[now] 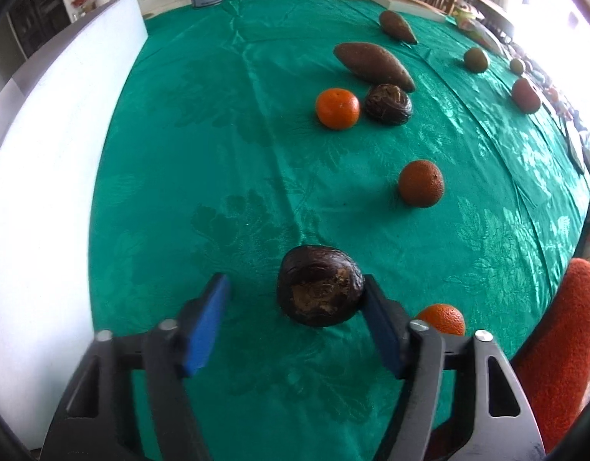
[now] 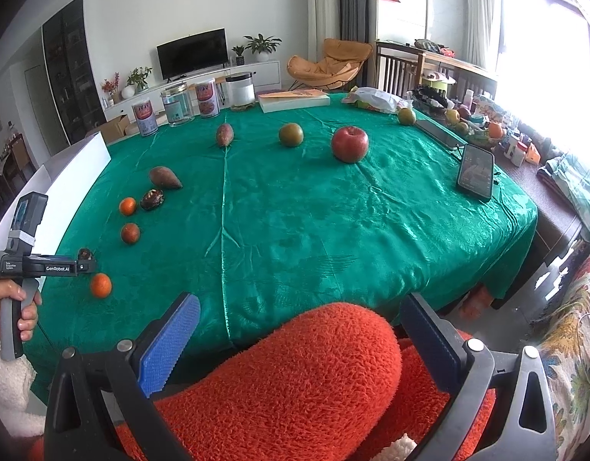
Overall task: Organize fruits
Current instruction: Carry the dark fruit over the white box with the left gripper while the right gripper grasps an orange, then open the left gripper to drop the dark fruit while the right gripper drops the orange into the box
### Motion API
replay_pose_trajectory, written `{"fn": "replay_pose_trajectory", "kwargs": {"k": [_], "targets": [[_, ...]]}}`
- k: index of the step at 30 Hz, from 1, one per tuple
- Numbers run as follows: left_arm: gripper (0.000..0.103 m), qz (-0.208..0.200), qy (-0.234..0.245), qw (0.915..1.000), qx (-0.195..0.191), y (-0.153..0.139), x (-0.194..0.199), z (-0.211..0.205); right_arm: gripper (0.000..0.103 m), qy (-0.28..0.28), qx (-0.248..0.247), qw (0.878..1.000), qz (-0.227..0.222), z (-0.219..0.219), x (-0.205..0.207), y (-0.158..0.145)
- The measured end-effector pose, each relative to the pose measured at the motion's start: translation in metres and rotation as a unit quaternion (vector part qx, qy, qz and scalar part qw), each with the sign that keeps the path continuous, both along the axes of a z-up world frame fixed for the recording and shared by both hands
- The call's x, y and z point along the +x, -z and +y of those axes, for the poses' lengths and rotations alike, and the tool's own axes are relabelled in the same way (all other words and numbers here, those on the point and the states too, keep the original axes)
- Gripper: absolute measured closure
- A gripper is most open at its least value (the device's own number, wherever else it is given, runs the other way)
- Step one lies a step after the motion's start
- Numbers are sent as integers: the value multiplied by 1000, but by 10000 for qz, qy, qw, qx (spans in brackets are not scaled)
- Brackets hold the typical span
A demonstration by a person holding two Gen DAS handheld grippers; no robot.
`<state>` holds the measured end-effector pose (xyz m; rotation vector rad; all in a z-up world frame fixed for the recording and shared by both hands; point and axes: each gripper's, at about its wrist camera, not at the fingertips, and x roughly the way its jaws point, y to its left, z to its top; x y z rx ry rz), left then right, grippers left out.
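With the left tool (image 1: 295,307) spread and only its right pad touching the wrinkled dark fruit (image 1: 319,286), closing unevenly could nudge it into the tangerine (image 1: 442,319) just beside it on the worktop (image 1: 218,134), while the right tool (image 2: 298,330) hangs spread and idle.

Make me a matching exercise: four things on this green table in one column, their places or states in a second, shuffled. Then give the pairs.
1. dark wrinkled fruit
2. red apple
3. phone
4. right gripper

A. propped upright near the table's right edge
B. open, above an orange fuzzy sleeve
C. between the left gripper's open fingers
D. far side of the table, beside a green-brown round fruit

Pairs: 1-C, 2-D, 3-A, 4-B
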<state>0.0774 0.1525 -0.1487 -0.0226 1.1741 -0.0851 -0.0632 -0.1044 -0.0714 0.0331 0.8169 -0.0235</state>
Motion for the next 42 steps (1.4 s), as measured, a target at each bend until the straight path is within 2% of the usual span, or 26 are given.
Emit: {"fn": "replay_pose_trajectory", "kwargs": {"k": [1,3,4,6,9,11,13,15,18,23,25,27,30,33,36,38,42], "targets": [[42,-57,-19,10000,-20,0,1,0,0,-152,26,9999,62,2,3,-2],[61,-148,-6,9997,-191,-2,2,1,0,-692,109,9970,325,11,15,-6],[62,-180,-29,9995,-273,-3,2,2,0,-1091,155,9923,563,19,24,-7],[62,-270,-75,9988,-401,-6,1,3,0,-1899,279,9754,1088,41,44,-7],[62,-509,-151,9978,-398,-18,-7,5,0,-2871,788,9469,1218,85,72,-8],[62,-676,-238,9969,-332,-27,-14,7,1,-3204,975,9316,1412,119,93,9],[62,-782,-364,9958,-311,-35,-20,12,13,-3416,996,9204,1620,153,110,34],[62,-846,-501,9946,-342,-43,-31,21,39,-3567,891,9105,1891,182,121,63],[62,-915,-641,9930,-393,-52,-46,31,43,-3732,662,9048,1941,211,124,89],[62,-1044,-778,9903,-484,-65,-61,39,45,-3855,325,9041,1813,237,128,107],[62,-1068,-784,9897,-544,-70,-64,39,55,-3866,175,9041,1815,248,129,115],[62,-1086,-769,9893,-594,-74,-67,41,70,-3887,155,9043,1757,254,128,115],[62,-1097,-822,9872,-809,-88,-75,53,71,-3824,283,9066,1762,255,129,108],[62,-1297,-1088,9812,-923,-116,-88,82,71,-3900,673,9015,1753,251,128,79],[62,-1586,-1498,9741,-601,-144,-98,118,71,-4238,1080,8851,1591,283,134,36],[62,-1706,-1857,9674,-247,-152,-99,143,71,-4509,1319,8708,1447,316,136,9],[62,-1513,-2514,9558,174,-134,-91,189,71,-4847,1686,8477,1345,392,149,-16]]}}
